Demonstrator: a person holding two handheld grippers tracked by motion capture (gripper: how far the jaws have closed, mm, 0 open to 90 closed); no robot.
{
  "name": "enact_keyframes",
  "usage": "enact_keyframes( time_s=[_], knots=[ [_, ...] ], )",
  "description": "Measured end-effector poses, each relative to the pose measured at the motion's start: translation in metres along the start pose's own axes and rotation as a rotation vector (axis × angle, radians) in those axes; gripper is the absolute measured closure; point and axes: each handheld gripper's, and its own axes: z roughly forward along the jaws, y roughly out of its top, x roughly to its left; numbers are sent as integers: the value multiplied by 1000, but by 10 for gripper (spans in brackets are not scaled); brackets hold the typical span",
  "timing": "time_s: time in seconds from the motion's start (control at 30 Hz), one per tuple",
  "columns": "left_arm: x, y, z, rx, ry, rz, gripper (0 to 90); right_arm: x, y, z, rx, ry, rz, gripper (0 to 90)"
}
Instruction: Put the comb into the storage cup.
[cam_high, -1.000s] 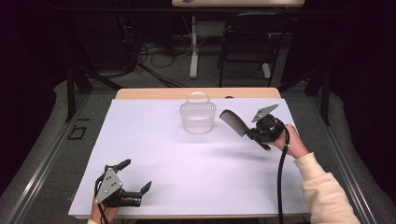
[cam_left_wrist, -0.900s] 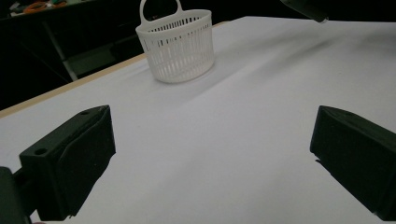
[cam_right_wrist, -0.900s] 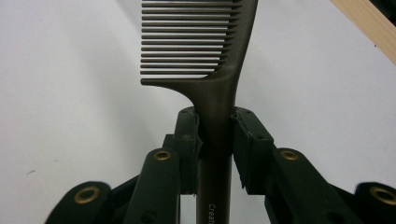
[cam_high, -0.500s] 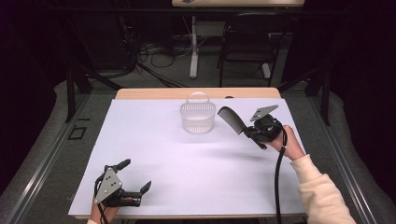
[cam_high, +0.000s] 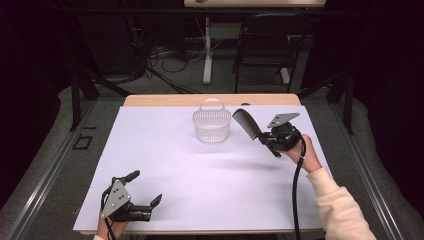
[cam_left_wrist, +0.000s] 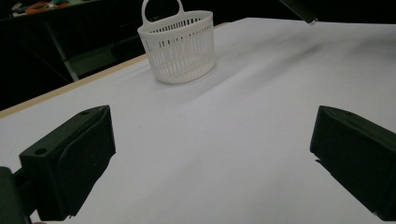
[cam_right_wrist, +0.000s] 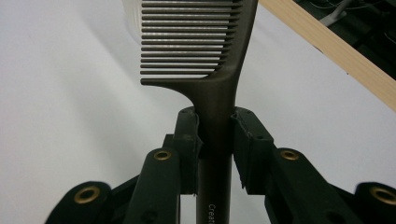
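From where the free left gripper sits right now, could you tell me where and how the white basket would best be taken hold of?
Probably by the arched handle on top of the basket, coming straight down from above. The basket stands upright and its round slatted wall looks wide for the jaws, while the thin loop is free all round. The left gripper rests open; the right gripper holds the comb.

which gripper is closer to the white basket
Right. The right gripper, clamped on a comb, sits just beside the basket; the left gripper is open at the table's near edge.
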Motion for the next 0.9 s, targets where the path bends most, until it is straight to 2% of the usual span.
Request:
enact_keyframes(
  time_s=[0.6, 0.9],
  knots=[
    [0, 0, 1, 2, -5, -2, 0, -4, 14, -3, -51, -39, 30, 726],
    [0, 0, 1, 2, -8, -2, 0, -3, 24, -1, -63, -53, 20, 727]
  ],
)
